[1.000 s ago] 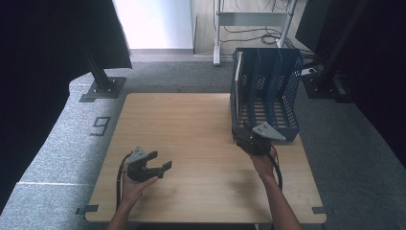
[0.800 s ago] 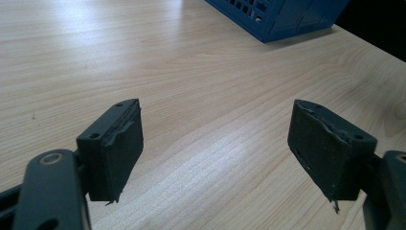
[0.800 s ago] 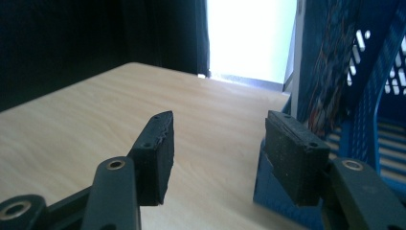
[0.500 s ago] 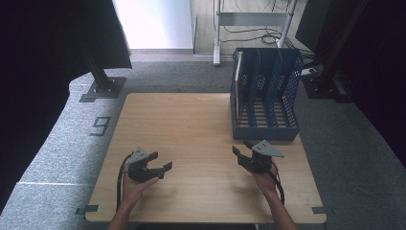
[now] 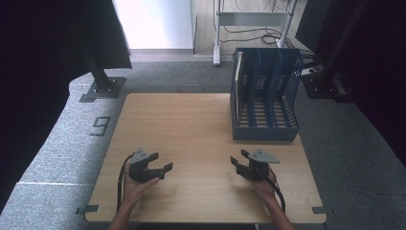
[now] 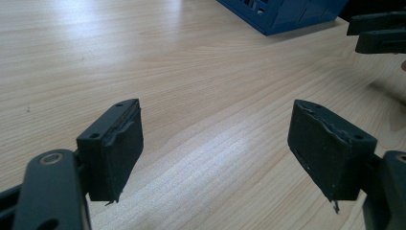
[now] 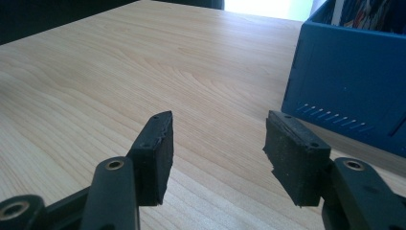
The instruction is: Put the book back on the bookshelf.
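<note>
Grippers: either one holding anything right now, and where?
Nothing held. Left gripper and right gripper both stand open over the bare light wooden table; nothing between their fingers.

High view: fixed above the person's side, looks forward and down; takes in the whole tabletop [image 5: 201, 124], both forearms, floor beyond.
Left claw view: rides on left claw [image 5: 160, 168], sits low and close over the wood, faces across the tabletop toward the blue file rack [image 6: 282, 12] and the right claw [image 6: 378, 31].
Right claw view: rides on right claw [image 7: 218, 139], low and near the wood, rack wall close at right.
Shared: all three show the wood surface and rack.
</note>
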